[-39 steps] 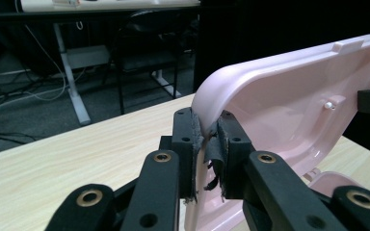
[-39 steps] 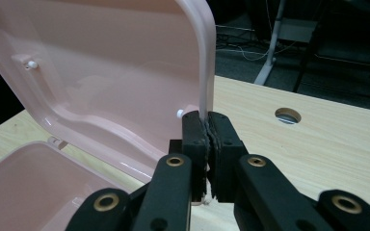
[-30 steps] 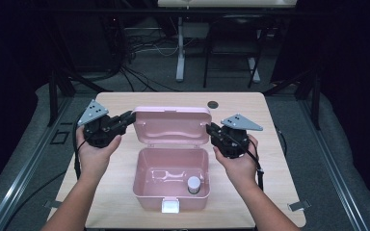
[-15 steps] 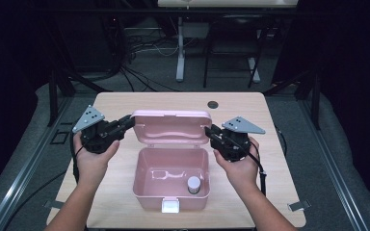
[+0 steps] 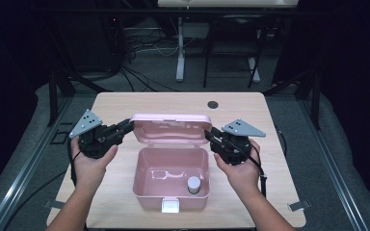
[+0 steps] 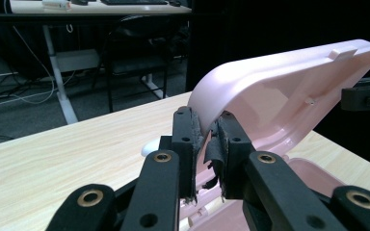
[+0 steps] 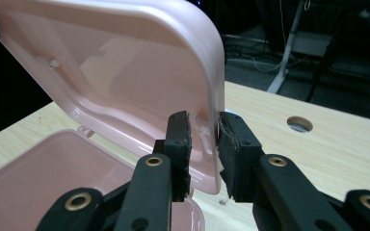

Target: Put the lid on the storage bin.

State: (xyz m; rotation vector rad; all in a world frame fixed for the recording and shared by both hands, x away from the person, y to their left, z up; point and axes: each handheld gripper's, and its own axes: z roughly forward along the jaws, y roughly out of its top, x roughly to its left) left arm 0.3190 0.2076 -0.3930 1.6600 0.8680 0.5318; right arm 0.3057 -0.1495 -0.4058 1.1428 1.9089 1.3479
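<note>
A pink box point(image 5: 171, 180) is seen open near the front edge of the desk point(image 5: 120, 103), with a white latch point(image 5: 170, 206) at its front wall. A small grey-capped cylinder point(image 5: 193, 184) stands inside, at the right front corner. The lid point(image 5: 171, 129) is raised behind the box, tilted up on its hinge. The left gripper point(image 5: 124, 128) is held at the lid's left end; in the left gripper view its jaws are pinched on the lid's edge point(image 6: 207, 103), pads against both faces. The right gripper point(image 5: 210, 135) is held at the lid's right end; its jaws have just been opening, and in the right gripper view the lid's side wall point(image 7: 214, 96) stands between them, a gap on the inner side, the outer pad at or near the wall. Beyond the lid a round hole point(image 5: 213, 104) is noted in the desk. Farther back, cables and another desk's leg point(image 5: 179, 50) are visible on the dark floor.
</note>
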